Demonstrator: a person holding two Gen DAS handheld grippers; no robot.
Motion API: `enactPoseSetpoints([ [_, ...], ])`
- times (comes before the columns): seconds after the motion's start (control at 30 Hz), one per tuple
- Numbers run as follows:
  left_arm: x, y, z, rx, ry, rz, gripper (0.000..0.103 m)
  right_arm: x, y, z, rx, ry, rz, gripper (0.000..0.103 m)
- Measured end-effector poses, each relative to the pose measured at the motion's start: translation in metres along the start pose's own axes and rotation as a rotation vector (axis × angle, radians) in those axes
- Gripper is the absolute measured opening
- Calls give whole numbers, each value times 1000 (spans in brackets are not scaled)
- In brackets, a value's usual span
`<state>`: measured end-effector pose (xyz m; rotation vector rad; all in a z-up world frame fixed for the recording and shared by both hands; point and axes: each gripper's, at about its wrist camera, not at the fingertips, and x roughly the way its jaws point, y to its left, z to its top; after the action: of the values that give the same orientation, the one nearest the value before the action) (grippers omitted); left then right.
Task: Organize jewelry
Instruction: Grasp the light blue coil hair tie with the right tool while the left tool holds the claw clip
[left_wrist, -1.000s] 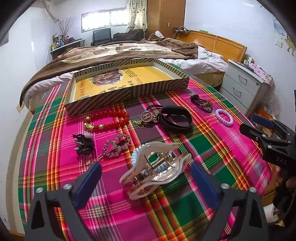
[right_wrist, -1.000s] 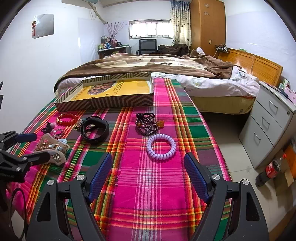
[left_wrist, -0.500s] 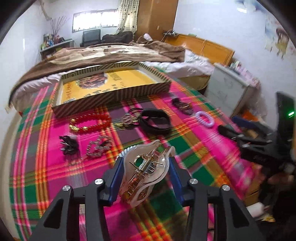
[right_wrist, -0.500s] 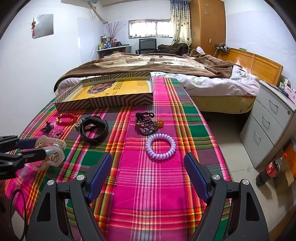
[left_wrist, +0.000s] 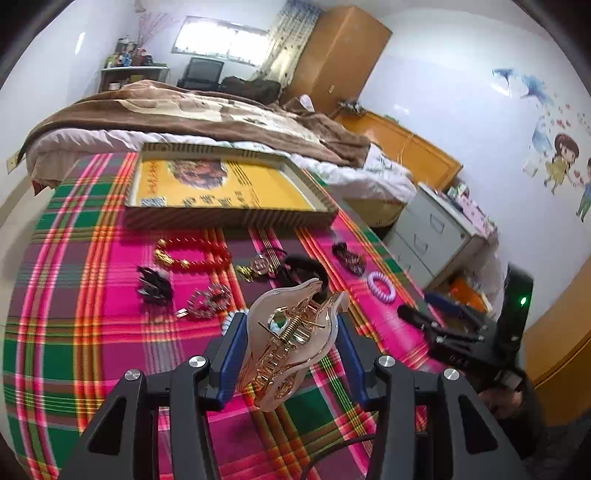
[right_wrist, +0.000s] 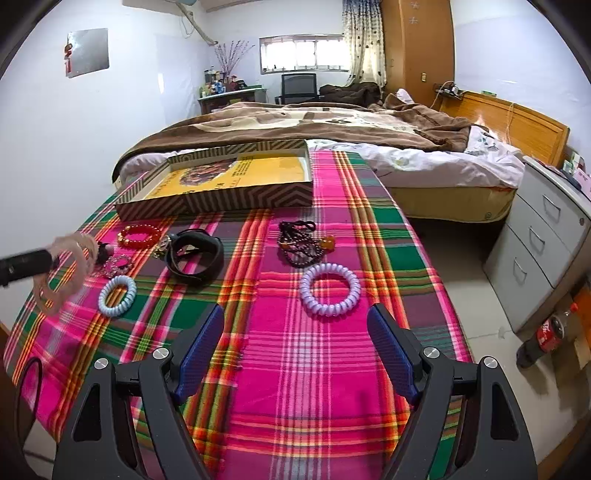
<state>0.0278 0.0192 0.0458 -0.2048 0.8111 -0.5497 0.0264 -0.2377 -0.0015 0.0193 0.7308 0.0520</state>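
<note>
My left gripper (left_wrist: 290, 350) is shut on a large clear claw hair clip (left_wrist: 291, 339) with a gold spring and holds it lifted above the plaid cloth; it also shows in the right wrist view (right_wrist: 64, 273). My right gripper (right_wrist: 295, 350) is open and empty over the cloth, just short of a lilac spiral hair tie (right_wrist: 330, 284). A pale blue spiral tie (right_wrist: 117, 290), red bead bracelet (left_wrist: 195, 254), black band (right_wrist: 194, 254), dark bead bundle (right_wrist: 299, 243) and rhinestone clip (left_wrist: 207, 301) lie on the cloth. The shallow box with a yellow floor (left_wrist: 229, 218) stands behind them.
A black hair clip (left_wrist: 153, 286) and a gold pendant (left_wrist: 256, 266) lie among the jewelry. A bed with a brown blanket (right_wrist: 314, 125) is behind the table. A grey drawer cabinet (right_wrist: 546, 240) and a cola bottle (right_wrist: 543, 336) stand at the right.
My left gripper shut on the claw hair clip and lifted it off the cloth, uncovering the pale blue spiral tie. The right gripper has not moved.
</note>
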Motion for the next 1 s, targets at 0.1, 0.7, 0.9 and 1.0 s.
enactPoseSetpoints([
  [0.1,-13,3,5,11,-21,34,48,-1,5,3,-10,-1,20,80],
  [0.7,-25,69,-4,-28,-37,271,49,63,117,23,-250,145,259,71],
  [0.9,-18,95,-11,-75,-13,317,77,71,127,22,-275,181,284,71],
  [1.0,-12,98,-7,-44,-5,331,88,77,134,24,-290,191,288,71],
])
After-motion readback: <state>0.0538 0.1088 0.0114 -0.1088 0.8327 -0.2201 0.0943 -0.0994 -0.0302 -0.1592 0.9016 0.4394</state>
